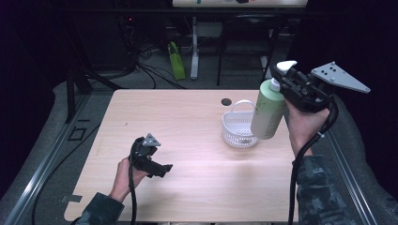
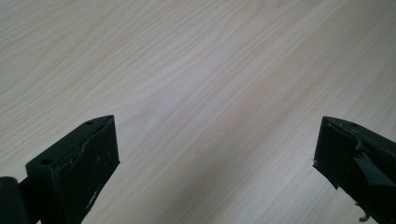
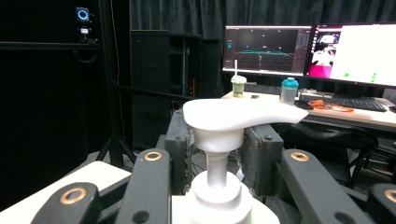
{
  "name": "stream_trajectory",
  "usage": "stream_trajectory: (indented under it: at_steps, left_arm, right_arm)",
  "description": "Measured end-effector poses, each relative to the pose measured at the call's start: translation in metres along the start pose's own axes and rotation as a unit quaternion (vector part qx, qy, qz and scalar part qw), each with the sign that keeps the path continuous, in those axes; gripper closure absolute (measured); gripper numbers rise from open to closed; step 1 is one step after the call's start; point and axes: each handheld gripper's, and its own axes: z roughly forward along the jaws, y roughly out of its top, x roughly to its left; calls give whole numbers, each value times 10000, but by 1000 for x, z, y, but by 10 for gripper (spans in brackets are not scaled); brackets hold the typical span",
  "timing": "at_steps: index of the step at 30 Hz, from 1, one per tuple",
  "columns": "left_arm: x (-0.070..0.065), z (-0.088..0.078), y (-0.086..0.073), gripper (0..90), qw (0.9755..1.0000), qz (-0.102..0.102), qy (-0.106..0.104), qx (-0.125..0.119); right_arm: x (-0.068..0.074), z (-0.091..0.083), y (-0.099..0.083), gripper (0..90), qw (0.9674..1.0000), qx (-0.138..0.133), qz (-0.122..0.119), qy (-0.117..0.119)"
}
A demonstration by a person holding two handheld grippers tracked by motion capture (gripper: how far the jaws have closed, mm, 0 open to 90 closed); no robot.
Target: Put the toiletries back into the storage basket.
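Bottle, green, with white pump: held aloft at right.
Right tool [image 1: 285,79] clamped on bottle [image 1: 268,110] neck, above basket [image 1: 238,129] on desk [image 1: 197,164]; left tool [image 1: 162,168] apart, near-left, holding nothing.

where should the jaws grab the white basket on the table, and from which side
Best guess: the basket's arched handle, taken from above. It stands upright over the rim, a thin bar the jaws can straddle, while the mesh bowl looks too wide. The left gripper is open and free; the right gripper holds the green pump bottle.
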Motion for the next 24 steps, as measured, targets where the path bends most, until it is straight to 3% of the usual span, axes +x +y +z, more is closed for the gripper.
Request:
stream_trajectory:
  at_steps: [24]
  left_arm:
    - [-1,1,0,0,10000,11,-22,-10]
  right_arm:
    - [7,32,10,668,9999,25,-128,101]
